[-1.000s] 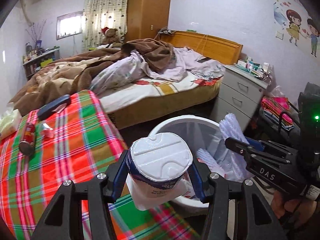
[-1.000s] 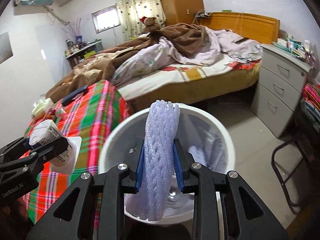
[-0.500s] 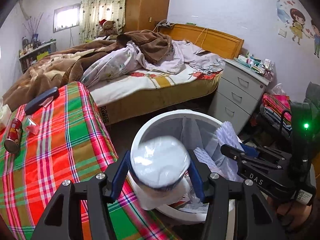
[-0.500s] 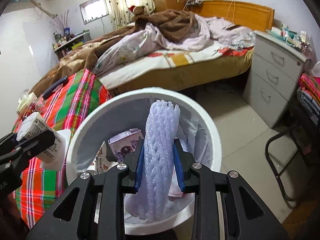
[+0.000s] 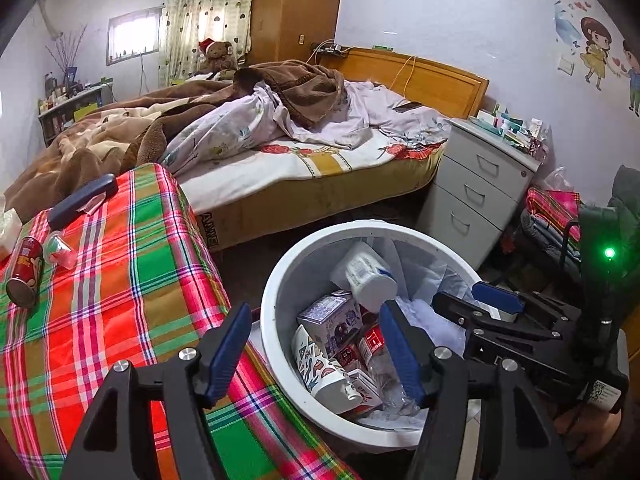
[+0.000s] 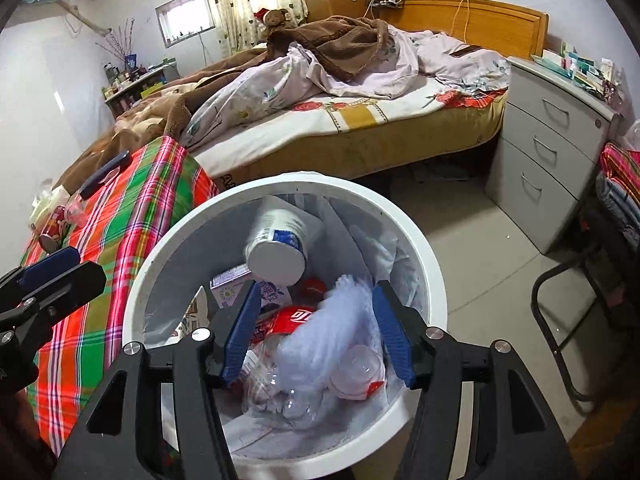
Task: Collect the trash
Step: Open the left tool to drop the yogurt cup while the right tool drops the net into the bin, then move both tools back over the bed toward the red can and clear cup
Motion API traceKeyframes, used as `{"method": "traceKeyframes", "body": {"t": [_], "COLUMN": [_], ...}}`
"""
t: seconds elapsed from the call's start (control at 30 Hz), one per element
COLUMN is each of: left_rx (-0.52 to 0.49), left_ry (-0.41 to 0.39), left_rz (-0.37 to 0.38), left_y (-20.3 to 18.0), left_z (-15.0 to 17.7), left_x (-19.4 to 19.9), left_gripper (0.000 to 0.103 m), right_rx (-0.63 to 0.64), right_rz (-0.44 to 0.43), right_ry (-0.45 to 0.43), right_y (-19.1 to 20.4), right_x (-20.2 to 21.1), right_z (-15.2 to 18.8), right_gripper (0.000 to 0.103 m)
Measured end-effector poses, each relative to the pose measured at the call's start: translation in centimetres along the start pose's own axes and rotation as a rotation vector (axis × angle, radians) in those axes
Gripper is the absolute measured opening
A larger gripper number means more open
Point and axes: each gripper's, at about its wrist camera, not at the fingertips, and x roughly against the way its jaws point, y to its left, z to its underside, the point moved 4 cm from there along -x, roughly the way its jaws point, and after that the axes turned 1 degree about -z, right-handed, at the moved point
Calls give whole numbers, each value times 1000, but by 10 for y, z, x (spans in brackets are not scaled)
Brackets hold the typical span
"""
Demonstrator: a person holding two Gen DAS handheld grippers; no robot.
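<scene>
A: Since a second ago you've let both pieces go. Your left gripper was clamped on the white tub; your right gripper pinched the foam sleeve. Both sets of jaws are opening now, nothing between the pads.

B: Where did they end up?

A: Both inside the white bin. The tub is blurred, caught mid-drop near the bin's far wall, tipped over: long axis slanted, flat end facing you, other end towards the far rim. The foam sleeve is blurred too, over the cans and clear bottles, long axis roughly up the frame, leaning left.

B: What's left?

A: Left of the bin, on the plaid cloth: a red can on its side and a small wrapper just beside it. I'd say those are next.
</scene>
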Motion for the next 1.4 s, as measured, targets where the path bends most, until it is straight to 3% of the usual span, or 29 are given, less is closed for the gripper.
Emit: {"method": "traceKeyframes", "body": {"t": [0.63, 1.4], "left_rx": [42, 181], "left_ry": [-51, -101], "left_rz": [-60, -231], "left_y": [35, 159], "left_z": [8, 14], "left_x": [43, 87], "left_gripper": [66, 66], "right_rx": [24, 164], "right_rz": [-41, -181], "right_ry": [-72, -84], "right_y": [30, 128], "right_x": [19, 3], "right_z": [-9, -22], "right_gripper": [60, 60]}}
